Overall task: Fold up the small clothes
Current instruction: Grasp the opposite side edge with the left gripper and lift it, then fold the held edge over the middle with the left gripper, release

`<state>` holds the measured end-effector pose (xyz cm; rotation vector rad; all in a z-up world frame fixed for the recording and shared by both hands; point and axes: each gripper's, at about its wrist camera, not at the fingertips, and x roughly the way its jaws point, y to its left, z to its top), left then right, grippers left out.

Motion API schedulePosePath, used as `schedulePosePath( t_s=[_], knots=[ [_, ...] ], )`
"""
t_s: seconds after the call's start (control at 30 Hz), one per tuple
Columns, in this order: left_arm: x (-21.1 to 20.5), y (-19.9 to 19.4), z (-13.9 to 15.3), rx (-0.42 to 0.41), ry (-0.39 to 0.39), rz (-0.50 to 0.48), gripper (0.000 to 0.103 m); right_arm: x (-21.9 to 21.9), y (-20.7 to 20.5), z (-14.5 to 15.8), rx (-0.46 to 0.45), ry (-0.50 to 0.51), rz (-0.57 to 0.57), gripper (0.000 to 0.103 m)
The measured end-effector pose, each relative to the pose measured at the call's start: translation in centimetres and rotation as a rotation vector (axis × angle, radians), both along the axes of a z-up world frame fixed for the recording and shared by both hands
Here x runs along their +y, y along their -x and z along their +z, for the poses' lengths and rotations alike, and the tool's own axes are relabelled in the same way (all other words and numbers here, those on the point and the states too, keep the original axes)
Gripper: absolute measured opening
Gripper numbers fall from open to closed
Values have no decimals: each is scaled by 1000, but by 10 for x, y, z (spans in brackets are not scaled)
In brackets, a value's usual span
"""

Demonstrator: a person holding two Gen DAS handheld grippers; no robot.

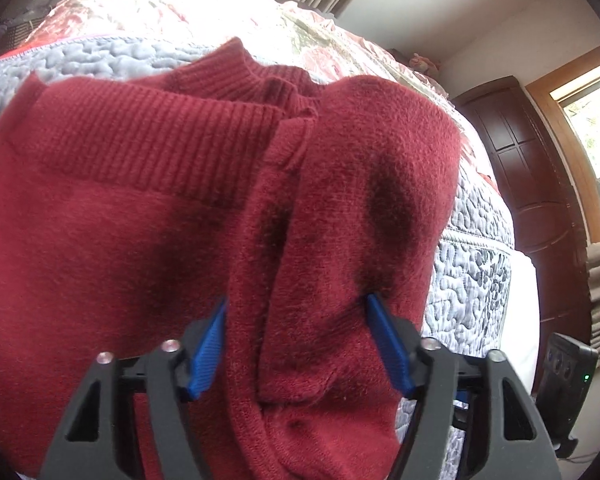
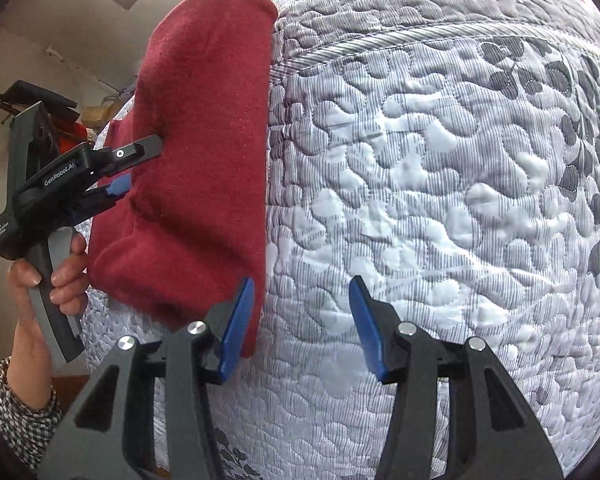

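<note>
In the left wrist view, the red sweater (image 1: 180, 200) lies on the quilted mattress (image 1: 472, 280), its ribbed collar toward the far side, and the left gripper (image 1: 296, 344) has its 2 blue fingers (image 1: 208, 344) apart around a thick folded bunch of knit. In the right wrist view, the right gripper (image 2: 302, 328) is spread wide and empty, just beside the sweater's near edge. To fold cleanly, the left should probably close on all layers together before lifting.
</note>
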<state>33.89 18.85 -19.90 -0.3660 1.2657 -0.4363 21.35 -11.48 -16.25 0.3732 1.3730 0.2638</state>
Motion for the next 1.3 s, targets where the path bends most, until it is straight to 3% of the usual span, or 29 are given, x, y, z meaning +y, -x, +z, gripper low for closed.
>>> schedulePosePath(
  t_s=[0.03,0.1,0.17,0.27,0.43,0.67,0.83,1.07,1.3],
  knots=[
    [0,-1,0,6,3,7,55,-3,1,0,0,0,2,50],
    [0,-1,0,8,14,25,37,-18,4,-3,2,6,3,50],
    [1,3,4,-5,18,54,26,-25,6,-6,10,0,-2,50],
    [4,9,11,-32,42,74,19,-29,9,-12,23,-6,-12,50],
    [4,15,18,-82,19,52,18,-35,17,-22,39,-14,-26,50],
    [14,10,14,-58,35,62,16,-36,21,-22,47,10,-18,50],
    [23,17,39,-113,70,42,16,-21,11,-10,38,6,-25,50],
    [41,27,81,-219,57,27,15,0,3,-2,31,7,-6,50],
    [94,22,107,-264,-19,63,15,30,-3,3,21,10,21,50]
  ],
)
